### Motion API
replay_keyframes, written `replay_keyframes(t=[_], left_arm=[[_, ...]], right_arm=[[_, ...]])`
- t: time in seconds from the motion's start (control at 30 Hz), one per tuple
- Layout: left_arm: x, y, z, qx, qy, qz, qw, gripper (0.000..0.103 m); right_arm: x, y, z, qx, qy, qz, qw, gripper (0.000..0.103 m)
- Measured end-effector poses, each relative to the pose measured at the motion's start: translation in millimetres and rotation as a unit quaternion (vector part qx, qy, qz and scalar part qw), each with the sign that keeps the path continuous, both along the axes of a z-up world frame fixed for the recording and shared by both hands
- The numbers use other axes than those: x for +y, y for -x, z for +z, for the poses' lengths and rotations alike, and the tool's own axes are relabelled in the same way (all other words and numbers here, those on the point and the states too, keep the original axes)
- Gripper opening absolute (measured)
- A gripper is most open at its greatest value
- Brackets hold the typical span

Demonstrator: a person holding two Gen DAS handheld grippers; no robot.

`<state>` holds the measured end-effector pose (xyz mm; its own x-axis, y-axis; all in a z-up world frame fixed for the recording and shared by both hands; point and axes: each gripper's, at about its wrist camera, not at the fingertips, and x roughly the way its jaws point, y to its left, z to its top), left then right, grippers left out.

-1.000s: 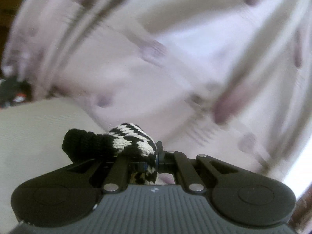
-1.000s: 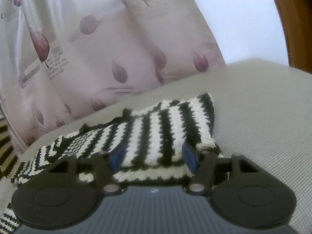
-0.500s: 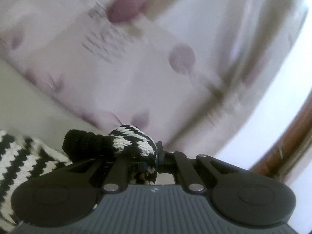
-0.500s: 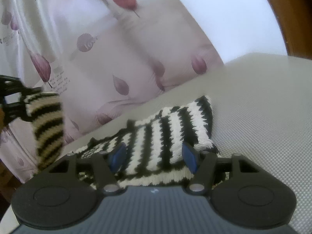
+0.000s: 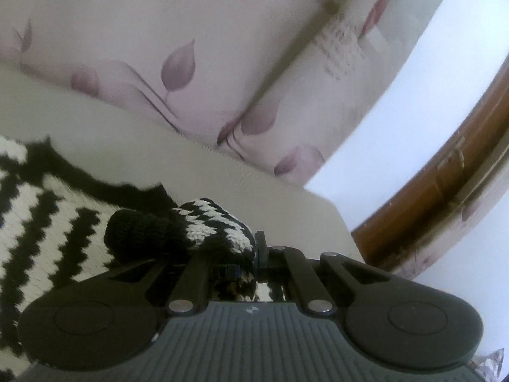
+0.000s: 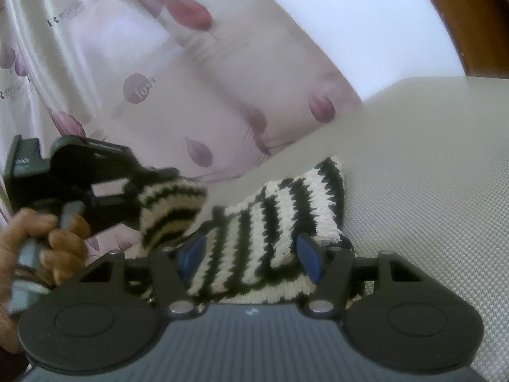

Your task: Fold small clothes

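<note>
Left gripper point(image 5: 254, 251) is clenching a bunched end of the black-and-white striped knit garment point(image 6: 273, 219), lifted off the grey cushion point(image 6: 429, 175); seen in the right wrist view at 9 o'clock, with the person's hand point(image 6: 41, 242) gripping its handle. Right gripper point(image 6: 251, 254) is sitting released, blue pads point(image 6: 307, 254) apart, straddling the folded part lying flat on the cushion toward 12 o'clock. A floral curtain point(image 5: 191, 47) is hanging behind.
</note>
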<state>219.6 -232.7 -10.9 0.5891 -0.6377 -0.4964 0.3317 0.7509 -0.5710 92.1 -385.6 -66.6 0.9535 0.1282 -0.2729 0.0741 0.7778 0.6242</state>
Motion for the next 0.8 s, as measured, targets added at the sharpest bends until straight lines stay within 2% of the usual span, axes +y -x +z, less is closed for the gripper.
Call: replay_keyframes(t=[0.1, 0.17, 0.2, 0.23, 0.27, 0.3, 0.33, 0.37, 0.4, 0.5, 0.57, 0.63, 0.7, 0.73, 0.8], left_arm=[[-8, 5, -9, 0.001, 0.008, -0.022, 0.9997, 0.007], [-14, 7, -15, 0.002, 0.010, -0.048, 0.9988, 0.012], [-16, 7, -18, 0.005, 0.014, -0.065, 0.9978, 0.026], [-19, 7, -22, 0.010, 0.024, -0.086, 0.9960, 0.050], [-18, 7, -23, 0.011, 0.036, -0.095, 0.9947, 0.062], [-17, 10, -24, 0.008, 0.049, -0.100, 0.9937, 0.082], [-14, 13, -23, 0.003, 0.063, -0.099, 0.9931, 0.094], [-10, 16, -21, -0.001, 0.077, -0.098, 0.9922, 0.099], [-5, 18, -17, -0.001, 0.092, -0.101, 0.9907, 0.102], [1, 17, -5, 0.011, 0.151, -0.128, 0.9802, 0.102], [6, 21, 2, 0.014, 0.163, -0.166, 0.9725, 0.102], [2, 24, 6, 0.006, 0.144, -0.205, 0.9681, 0.102], [-6, 29, 7, -0.008, 0.100, -0.205, 0.9737, 0.102], [-11, 32, 8, -0.028, 0.072, -0.193, 0.9781, 0.102], [-17, 33, 10, -0.048, 0.056, -0.192, 0.9786, 0.102]], right_arm=[[-1, 0, -1, -0.003, -0.007, -0.001, 1.000, 0.063], [-2, 2, -2, -0.004, -0.013, -0.004, 1.000, 0.063], [-2, 3, -3, -0.005, -0.014, -0.005, 1.000, 0.063], [-2, 3, -3, -0.005, -0.015, -0.005, 1.000, 0.063], [-3, 3, -3, -0.005, -0.015, -0.005, 1.000, 0.063], [-2, 4, -3, -0.005, -0.016, -0.006, 1.000, 0.063], [-2, 4, -3, -0.005, -0.016, -0.006, 1.000, 0.063], [-3, 4, -3, -0.005, -0.017, -0.007, 1.000, 0.063], [-3, 4, -3, -0.005, -0.019, -0.008, 1.000, 0.063], [-3, 3, -3, -0.002, -0.020, -0.010, 1.000, 0.063], [-2, 2, -2, 0.000, -0.016, -0.010, 1.000, 0.063], [-1, 2, -1, 0.002, -0.011, -0.011, 1.000, 0.063], [-1, 1, -1, 0.003, -0.010, -0.014, 1.000, 0.063], [0, 1, -1, 0.005, -0.009, -0.016, 1.000, 0.063], [0, 1, -1, 0.007, -0.009, -0.019, 1.000, 0.063]])
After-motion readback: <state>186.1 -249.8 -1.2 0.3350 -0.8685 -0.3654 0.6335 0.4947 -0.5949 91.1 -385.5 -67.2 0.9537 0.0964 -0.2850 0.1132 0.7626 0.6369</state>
